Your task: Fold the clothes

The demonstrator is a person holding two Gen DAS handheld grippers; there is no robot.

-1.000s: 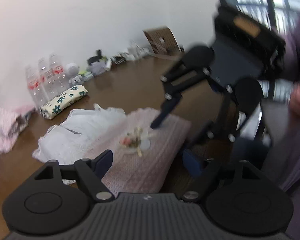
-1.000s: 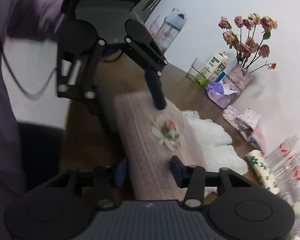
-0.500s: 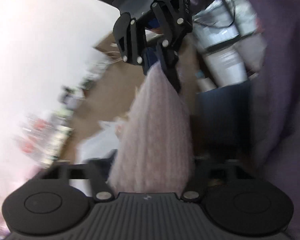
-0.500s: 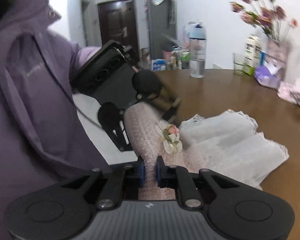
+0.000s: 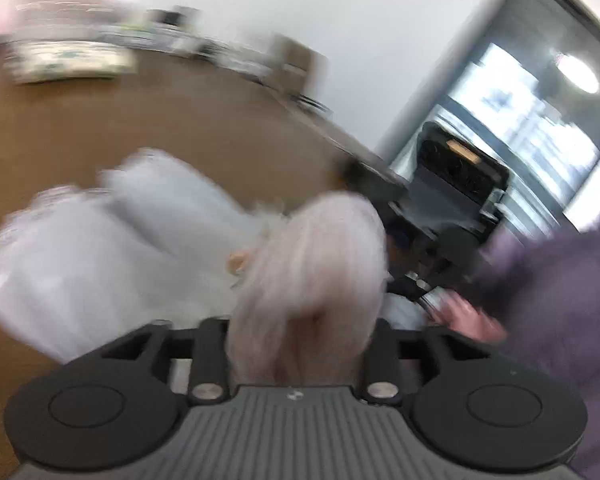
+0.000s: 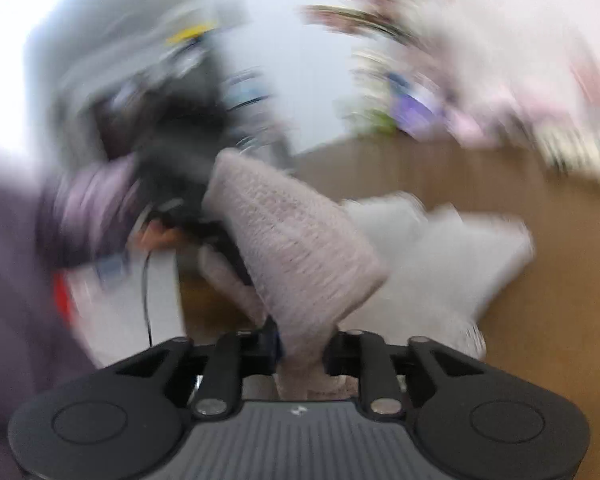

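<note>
A pink knit garment (image 5: pixel 312 264) is raised off the brown table (image 5: pixel 180 128) and stretched between both grippers. My left gripper (image 5: pixel 300 328) has a thick bunch of it filling the gap between its fingers, and its jaws are opening. In the right wrist view the same garment (image 6: pixel 292 240) runs down into my right gripper (image 6: pixel 304 344), whose jaws pinch it and are opening slightly. A white lacy garment (image 5: pixel 100 248) lies on the table beside it, also in the right wrist view (image 6: pixel 440 248). Both views are badly blurred.
A person's purple sleeve (image 5: pixel 560 300) and hand are close on the right, and the sleeve (image 6: pixel 20 280) fills the left of the right wrist view. A floral pouch (image 5: pixel 68 60) and bottles lie blurred at the table's far side. A bright window (image 5: pixel 540 120) is behind.
Both grippers closed on the pink garment, lifted it off the table and rolled. The garment went from lying flat to hanging stretched between them.
</note>
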